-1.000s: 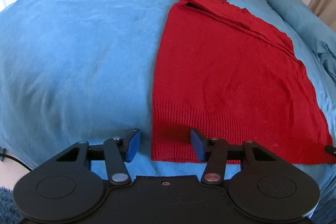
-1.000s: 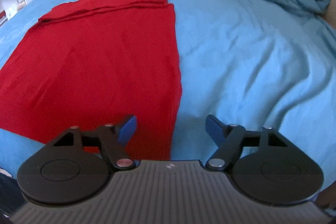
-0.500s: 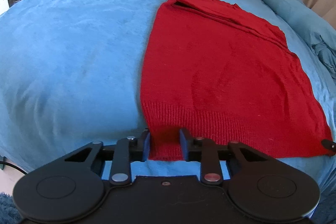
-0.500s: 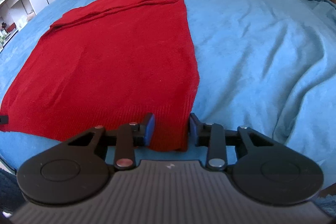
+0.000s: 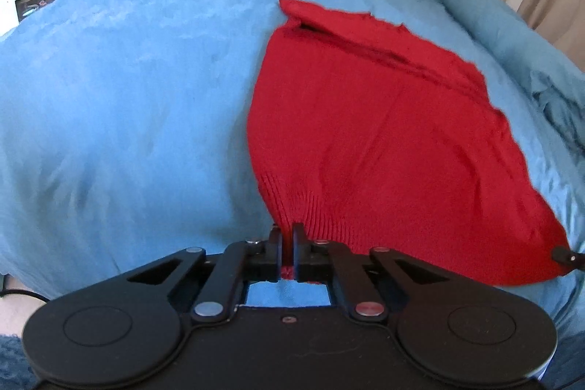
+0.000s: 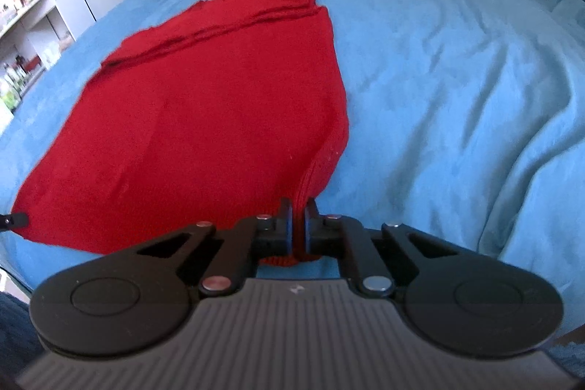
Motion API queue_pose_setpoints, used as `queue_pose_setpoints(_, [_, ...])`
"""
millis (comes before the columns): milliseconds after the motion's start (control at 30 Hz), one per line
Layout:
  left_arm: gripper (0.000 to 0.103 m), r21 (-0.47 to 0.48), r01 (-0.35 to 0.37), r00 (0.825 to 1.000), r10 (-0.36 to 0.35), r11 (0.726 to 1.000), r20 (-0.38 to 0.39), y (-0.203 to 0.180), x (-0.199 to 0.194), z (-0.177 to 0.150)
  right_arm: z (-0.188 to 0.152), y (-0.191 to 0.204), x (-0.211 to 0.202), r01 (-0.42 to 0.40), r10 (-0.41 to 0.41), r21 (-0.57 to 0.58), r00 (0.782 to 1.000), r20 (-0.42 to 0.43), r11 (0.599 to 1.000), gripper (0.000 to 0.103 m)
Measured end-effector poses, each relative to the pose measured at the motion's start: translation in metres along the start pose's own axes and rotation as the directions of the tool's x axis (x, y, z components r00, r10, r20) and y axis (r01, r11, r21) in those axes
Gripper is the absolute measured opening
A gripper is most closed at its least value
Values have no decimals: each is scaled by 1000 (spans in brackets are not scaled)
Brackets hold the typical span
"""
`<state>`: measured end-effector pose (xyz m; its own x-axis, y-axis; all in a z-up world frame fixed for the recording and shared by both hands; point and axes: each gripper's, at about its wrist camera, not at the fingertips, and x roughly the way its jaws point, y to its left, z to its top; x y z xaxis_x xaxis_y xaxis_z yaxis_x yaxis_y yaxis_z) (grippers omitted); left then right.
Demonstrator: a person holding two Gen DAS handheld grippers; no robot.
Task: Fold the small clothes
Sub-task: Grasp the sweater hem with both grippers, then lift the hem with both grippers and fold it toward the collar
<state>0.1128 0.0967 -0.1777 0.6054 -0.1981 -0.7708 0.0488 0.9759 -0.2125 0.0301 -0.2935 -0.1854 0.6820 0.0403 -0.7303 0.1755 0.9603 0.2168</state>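
- Left tongs (image 5: 287,236) are pinched closed on the ribbed hem at the near left corner of the red sweater (image 5: 384,134); right tongs (image 6: 299,211) clamp the near right corner likewise.
- Sweater lies spread on the blue bed (image 5: 128,97), its near edge lifting at both corners.
- Knit looks soft, light and limp, so it will likely sag between the two grips; the thicker ribbed corners seem the surest hold.
- Sleeves appear folded at the far end, their layout hard to make out; the hem inside the jaws is hidden.
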Motion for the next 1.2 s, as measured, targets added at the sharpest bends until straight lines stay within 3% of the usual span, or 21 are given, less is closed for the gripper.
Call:
queue_pose_setpoints(367, [4,-19,76,986,-72,997,151,-15,-61,58,61,17,-46,-78,83,-58,992,99,995,20])
queue_pose_setpoints(533, [4,-54,106,970,-92,993,226,-21,-61,116,112,16,-53,-109,110,-21,981,157,994,20])
queue_pose_setpoints(667, [4,-75,121,957,-96,990,274,-26,-44,180,173,16,-45,-138,133,12,971,200,990,20])
queue_pose_setpoints(833, [4,-107,89,954,-54,990,295,-40,11,273,272,15,3,-152,140,42,968,208,987,20])
queue_pose_setpoints(1000, [4,-146,37,964,4,989,267,-46,108,352,358,17,101,-104,96,33,978,187,994,20])
queue_pose_setpoints(1100, [4,-164,1,972,37,986,231,-43,173,371,384,12,175,-42,37,30,987,155,999,20])
queue_pose_setpoints(1200, [4,-226,-21,985,60,974,164,-32,234,371,387,7,245,4,-10,48,993,115,999,20])
